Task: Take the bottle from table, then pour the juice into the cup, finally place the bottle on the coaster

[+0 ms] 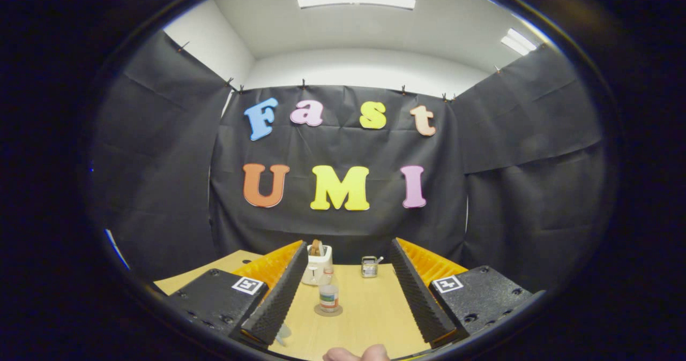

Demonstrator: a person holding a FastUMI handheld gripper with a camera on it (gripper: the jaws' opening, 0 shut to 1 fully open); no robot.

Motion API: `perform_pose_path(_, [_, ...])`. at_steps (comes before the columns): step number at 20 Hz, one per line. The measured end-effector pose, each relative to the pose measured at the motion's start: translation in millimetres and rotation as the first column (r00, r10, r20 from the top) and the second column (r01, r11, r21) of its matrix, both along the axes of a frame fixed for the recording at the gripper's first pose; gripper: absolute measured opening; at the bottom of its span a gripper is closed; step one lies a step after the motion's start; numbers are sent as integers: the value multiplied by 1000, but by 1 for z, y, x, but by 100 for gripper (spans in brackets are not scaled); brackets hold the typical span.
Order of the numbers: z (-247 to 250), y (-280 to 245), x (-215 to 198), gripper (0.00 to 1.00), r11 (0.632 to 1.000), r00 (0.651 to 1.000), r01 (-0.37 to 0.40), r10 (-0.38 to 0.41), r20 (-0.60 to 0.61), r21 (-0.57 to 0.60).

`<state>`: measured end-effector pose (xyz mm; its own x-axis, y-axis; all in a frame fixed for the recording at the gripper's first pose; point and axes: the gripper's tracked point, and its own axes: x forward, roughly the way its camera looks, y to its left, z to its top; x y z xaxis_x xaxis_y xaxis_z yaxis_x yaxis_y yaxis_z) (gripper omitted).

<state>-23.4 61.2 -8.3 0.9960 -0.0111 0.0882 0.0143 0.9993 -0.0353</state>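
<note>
A small clear bottle with a banded label stands upright on a round coaster on the wooden table. It shows in the gap between my fingers, well beyond them and a little left of the middle. My gripper is open and raised above the table, with nothing between its fingers. A clear glassy thing, perhaps the cup, peeks out beside the left finger and is mostly hidden by it.
A white toaster with toast in it stands behind the bottle at the table's far edge. A small metal rack sits to its right. A person's fingertip shows at the near edge. Black cloth walls close in the booth.
</note>
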Motion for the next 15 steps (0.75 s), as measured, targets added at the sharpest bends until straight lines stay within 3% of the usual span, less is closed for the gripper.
perform_pose_path(15, [-7,13,0,99,1000,999,-21,20,-37,-9])
